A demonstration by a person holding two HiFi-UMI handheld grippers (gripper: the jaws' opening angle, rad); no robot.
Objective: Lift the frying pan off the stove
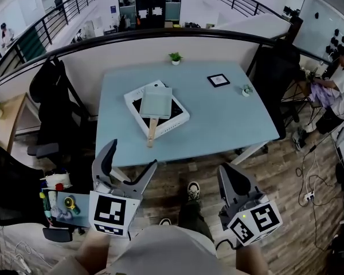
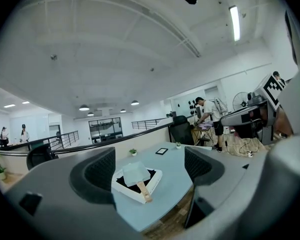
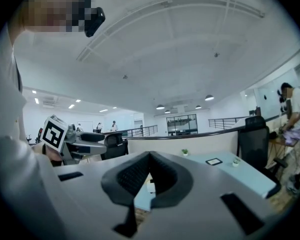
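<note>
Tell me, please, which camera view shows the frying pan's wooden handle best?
The head view: the handle shows whole from above, jutting past the stove. The left gripper view shows it smaller, framed by the open left tool. In the right gripper view, the shut right tool hides it.

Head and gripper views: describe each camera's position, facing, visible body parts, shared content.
Head view: head-mounted, down at frying pan on stove; left gripper, right gripper, shoe.
Left gripper view: along its open jaws toward the pan; right gripper beside.
Right gripper view: along its shut jaws toward the table; left gripper beside.
Shared: the table.
</note>
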